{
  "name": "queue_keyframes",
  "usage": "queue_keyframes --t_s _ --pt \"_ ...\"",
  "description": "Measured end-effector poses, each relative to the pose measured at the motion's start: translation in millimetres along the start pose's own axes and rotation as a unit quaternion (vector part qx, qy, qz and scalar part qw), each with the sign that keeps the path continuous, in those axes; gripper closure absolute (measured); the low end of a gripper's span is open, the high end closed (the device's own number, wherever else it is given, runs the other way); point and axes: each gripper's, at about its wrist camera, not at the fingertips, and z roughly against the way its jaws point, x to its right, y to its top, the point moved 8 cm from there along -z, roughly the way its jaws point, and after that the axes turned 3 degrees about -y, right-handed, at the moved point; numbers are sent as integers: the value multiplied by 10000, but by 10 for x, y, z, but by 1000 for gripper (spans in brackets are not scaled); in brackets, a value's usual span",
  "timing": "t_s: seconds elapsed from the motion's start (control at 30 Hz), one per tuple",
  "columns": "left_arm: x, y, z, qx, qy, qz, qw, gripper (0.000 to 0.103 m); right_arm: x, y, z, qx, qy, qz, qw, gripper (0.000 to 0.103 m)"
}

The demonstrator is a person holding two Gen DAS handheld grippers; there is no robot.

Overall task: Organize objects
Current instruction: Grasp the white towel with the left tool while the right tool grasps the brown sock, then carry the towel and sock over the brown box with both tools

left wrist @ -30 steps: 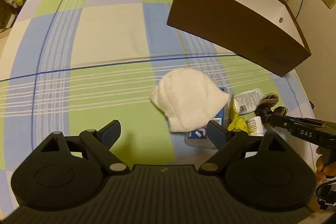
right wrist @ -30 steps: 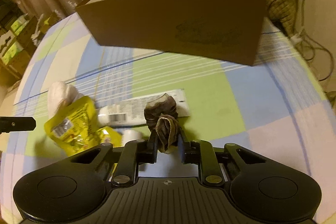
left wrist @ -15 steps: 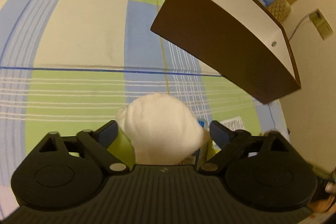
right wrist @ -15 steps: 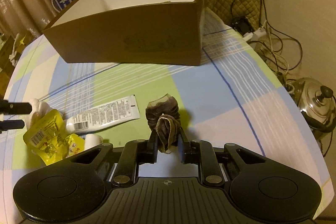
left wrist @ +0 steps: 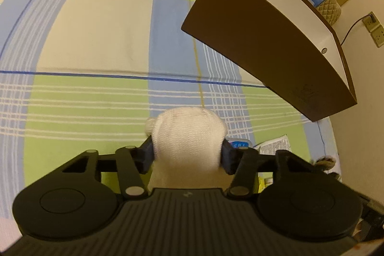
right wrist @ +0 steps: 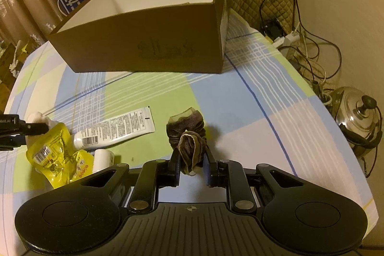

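Brown sock bundle [right wrist: 189, 138], long axis pointing forward, pinched by right tool [right wrist: 191, 166].

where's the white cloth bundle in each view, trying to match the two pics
Left wrist: the white cloth bundle sits bottom centre, clamped between the left gripper fingers.
Right wrist: only a bit of it shows at the far left edge, behind the yellow pouch.
Shared landmark: the brown cardboard box on the checked cloth.
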Motion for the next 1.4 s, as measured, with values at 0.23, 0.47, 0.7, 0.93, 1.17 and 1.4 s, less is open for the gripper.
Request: queue_keyframes --t_s 0.23,0.47,0.7,0.93,1.17,1.4 --pt "-86 1 251 274 193 -73 9994 59 -64 67 90 122 83 114 9998 87" --pt "-146 67 566 585 370 -147 9975 59 -169 180 208 265 237 281 9990 87" --pt "-29 170 738 806 324 -259 9959 59 -299 323 307 425 417 433 9973 87" --pt "190 288 789 923 201 -443 9945 59 -379 468 376 566 540 578 9953 87" --pt "420 428 763 987 93 -696 9926 59 -417 624 421 648 624 656 9938 87" --pt "714 626 683 1021 -13 -1073 9890 59 -461 852 430 760 716 729 9919 87"
